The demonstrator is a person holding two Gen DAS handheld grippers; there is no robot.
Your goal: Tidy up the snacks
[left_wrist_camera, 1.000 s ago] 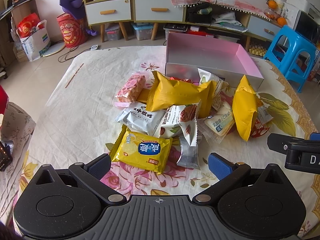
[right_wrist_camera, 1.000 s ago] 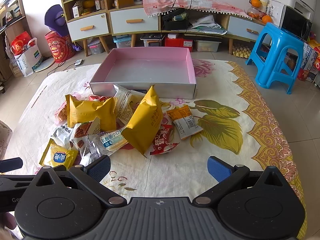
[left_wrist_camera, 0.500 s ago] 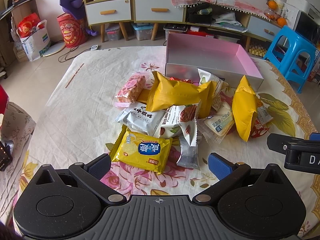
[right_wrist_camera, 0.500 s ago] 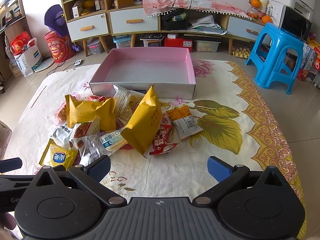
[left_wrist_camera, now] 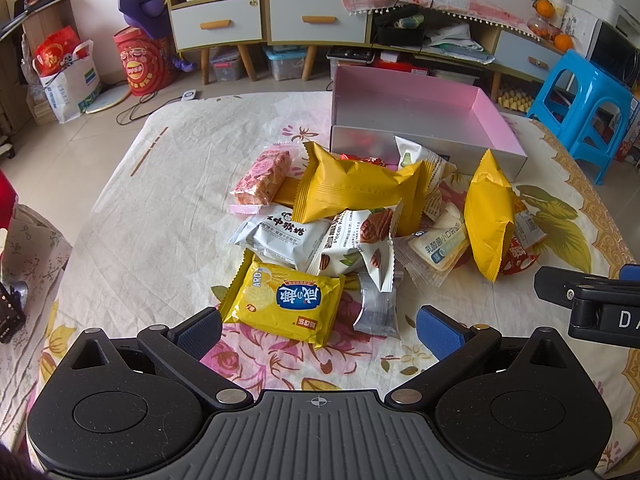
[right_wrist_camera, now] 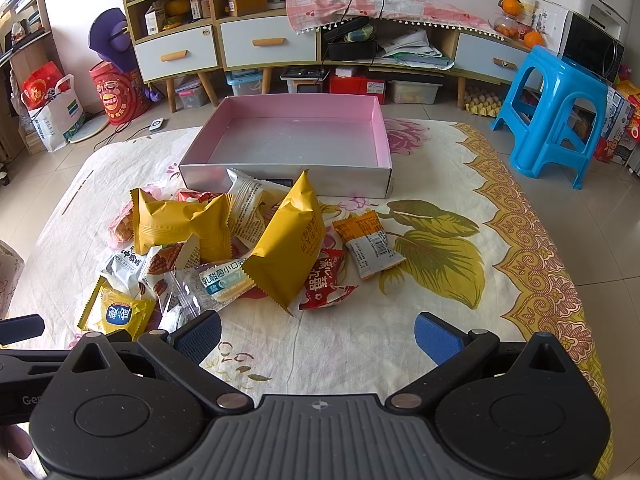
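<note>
A heap of snack packets lies on the flowered tablecloth in front of an empty pink box. The heap holds two plain yellow packets, a yellow cracker packet, a pink bar, white packets and an orange-white packet. My left gripper is open and empty, just short of the yellow cracker packet. My right gripper is open and empty, just short of the heap's front edge. The right gripper also shows at the left wrist view's right edge.
The table stands on a tiled floor. A blue plastic stool stands to its far right. Behind are low cabinets with drawers, a red bucket and a white bag.
</note>
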